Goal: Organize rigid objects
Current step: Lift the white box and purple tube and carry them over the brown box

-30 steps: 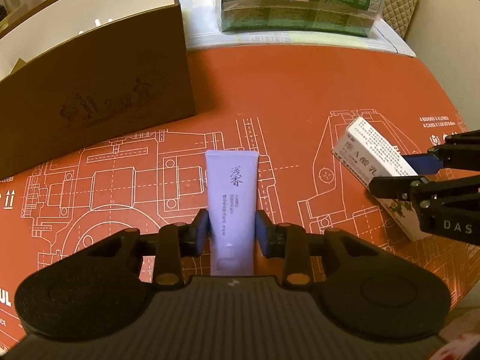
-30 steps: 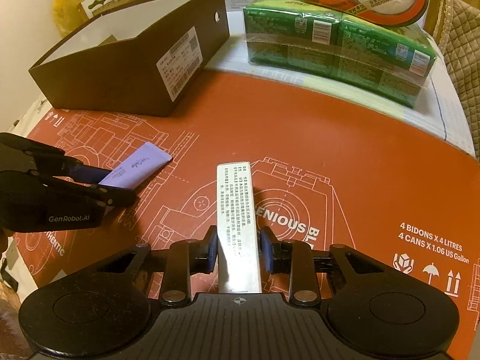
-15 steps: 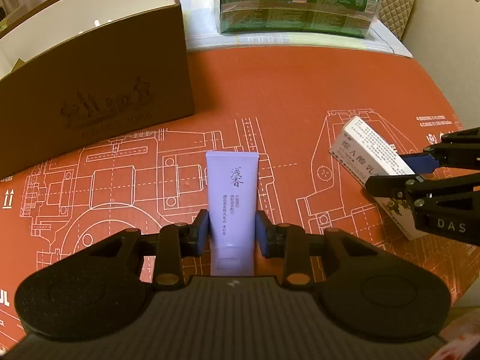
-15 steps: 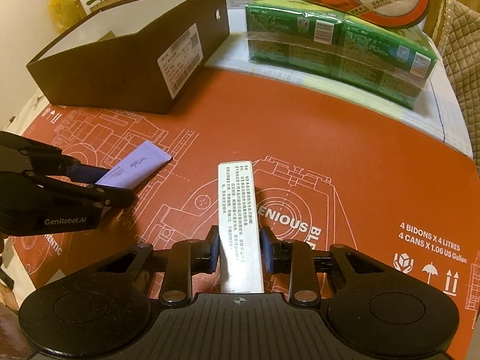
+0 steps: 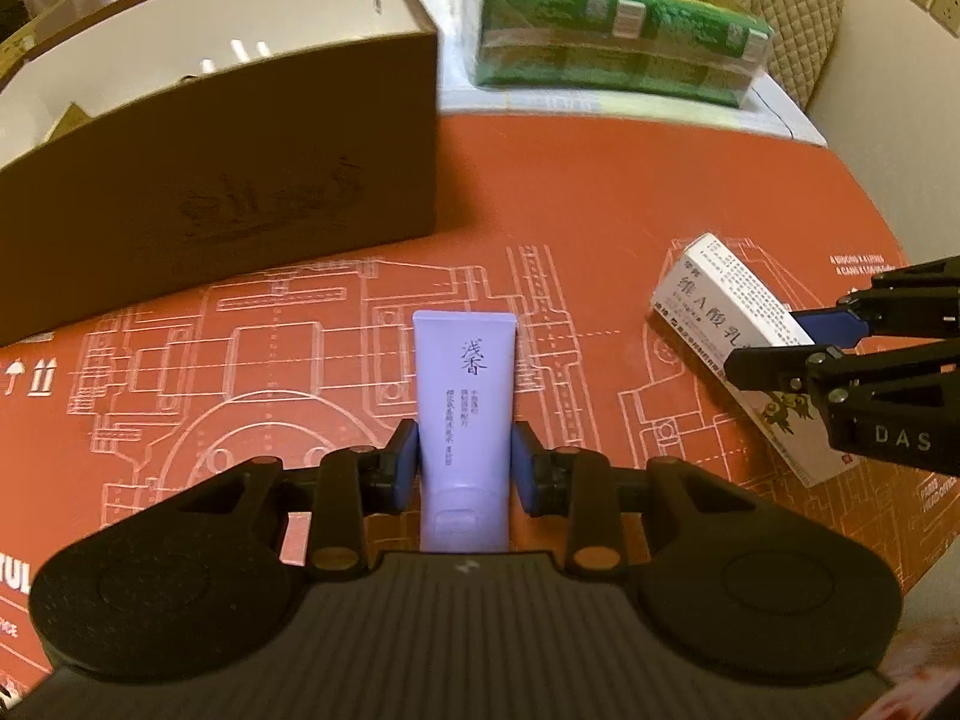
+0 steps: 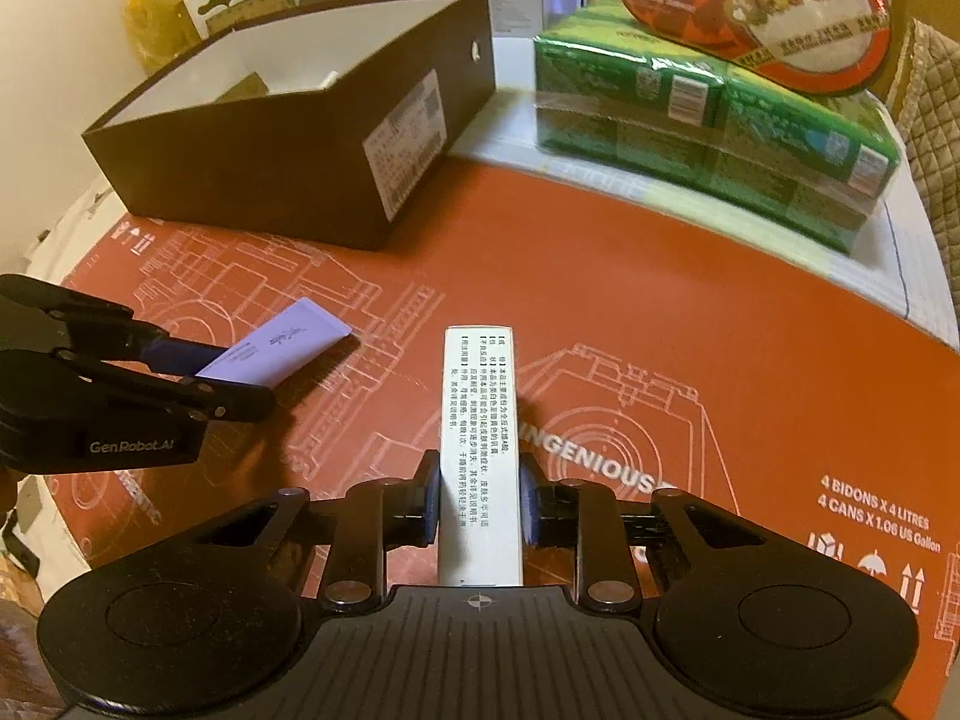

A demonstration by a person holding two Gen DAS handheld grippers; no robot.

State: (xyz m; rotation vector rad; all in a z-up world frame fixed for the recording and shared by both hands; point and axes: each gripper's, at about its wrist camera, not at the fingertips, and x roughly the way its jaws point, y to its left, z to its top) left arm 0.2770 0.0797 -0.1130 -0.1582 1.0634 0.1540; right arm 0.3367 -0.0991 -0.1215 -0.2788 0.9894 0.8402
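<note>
**Gripping both items, box next**

Holding the tube [image 5: 465,396] in my left gripper [image 5: 465,468], jaws pinched on its sides. My right gripper [image 6: 479,504] has just been closing and now clamps the carton [image 6: 480,420]. Both items sit low over the mat [image 5: 600,228]. I judge the next move is a lift high enough to clear the box [image 5: 240,138] rim. Open mat lies between; the green packs [image 6: 720,138] stand off to the right.

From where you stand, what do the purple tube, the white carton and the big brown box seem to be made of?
Purple tube: soft matte plastic, judging by its flat crimped end. White carton: thin printed card, slightly glossy, with sharp folded edges. Brown box: stiff paperboard, likely; matte brown outside, white inside, with a paper label stuck on.
</note>
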